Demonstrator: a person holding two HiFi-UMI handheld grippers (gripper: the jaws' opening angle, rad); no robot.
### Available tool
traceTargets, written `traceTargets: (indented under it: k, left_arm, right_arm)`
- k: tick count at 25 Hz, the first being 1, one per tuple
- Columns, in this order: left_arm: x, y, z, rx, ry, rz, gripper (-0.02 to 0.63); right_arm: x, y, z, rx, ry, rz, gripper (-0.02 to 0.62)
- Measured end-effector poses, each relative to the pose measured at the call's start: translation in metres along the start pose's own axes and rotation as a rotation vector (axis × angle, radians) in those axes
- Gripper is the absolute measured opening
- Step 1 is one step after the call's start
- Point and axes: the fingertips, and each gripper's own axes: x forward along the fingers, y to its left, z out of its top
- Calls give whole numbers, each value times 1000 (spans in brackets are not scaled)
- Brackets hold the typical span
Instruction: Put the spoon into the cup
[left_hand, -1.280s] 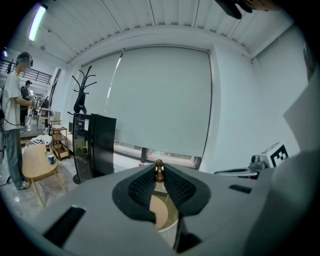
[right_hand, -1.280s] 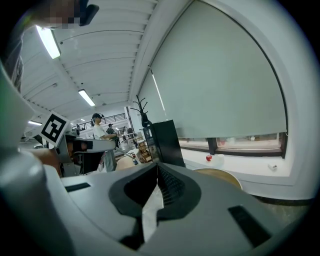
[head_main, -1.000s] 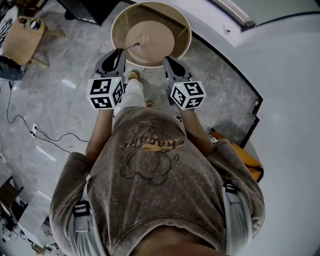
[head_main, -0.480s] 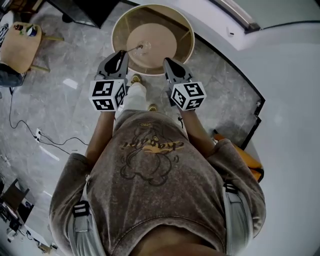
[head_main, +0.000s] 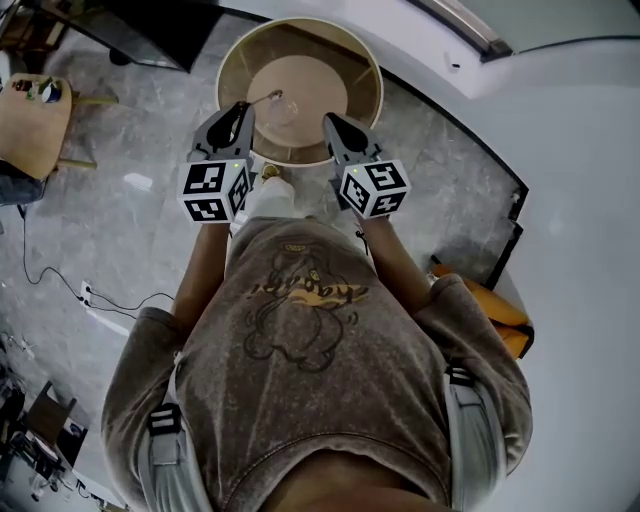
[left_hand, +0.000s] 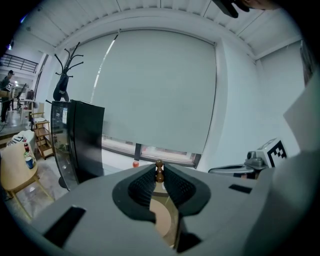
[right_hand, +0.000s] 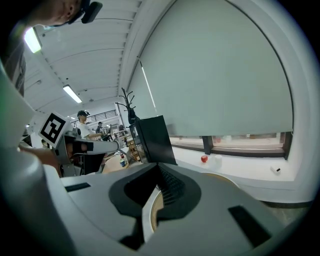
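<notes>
My left gripper (head_main: 240, 112) is shut on a thin spoon (head_main: 265, 98). The spoon's shaft runs out from the fingertips over the near left part of the round beige table (head_main: 362, 70). In the left gripper view the spoon's brown beaded end (left_hand: 159, 170) stands pinched between the ribbed pads. My right gripper (head_main: 332, 124) hangs level with the left one at the table's near edge, shut with nothing in it. Between its jaws only the table's rim (right_hand: 150, 212) shows. No view shows the cup clearly.
A black cabinet (head_main: 150, 30) stands beyond the table on the left. A small wooden stand with bottles (head_main: 30, 110) is at the far left, and a cable (head_main: 60, 270) trails on the floor. The curved white sill (head_main: 470, 60) carries a red ball (right_hand: 204, 158). An orange thing (head_main: 495, 310) lies at the right.
The person has stepped towards the round table, so both grippers now reach over its near edge. The spoon stays in the left gripper's jaws.
</notes>
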Motion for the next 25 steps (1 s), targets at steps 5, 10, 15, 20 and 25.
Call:
traceTargets:
  k: [5,10,15,20,25]
  left_arm:
    - [19,12,14,7,4,-42,58]
    - [41,16,26,36,3,-89,58]
    - [58,26,36,45,2,-103,58]
    - [66,24,47,51,0,-102,58]
    - [71,21,50,50,8,-85,58]
  right_arm:
    - [17,-6,18,5,-24,-40,20]
    - [31,-18,30,13,-47,-79,20]
    - [45,-26,39,22,-58,-97,20]
    - [46,-35,46,29,-63,-105,20]
    - [49,-42,49,34,-58,-88,20]
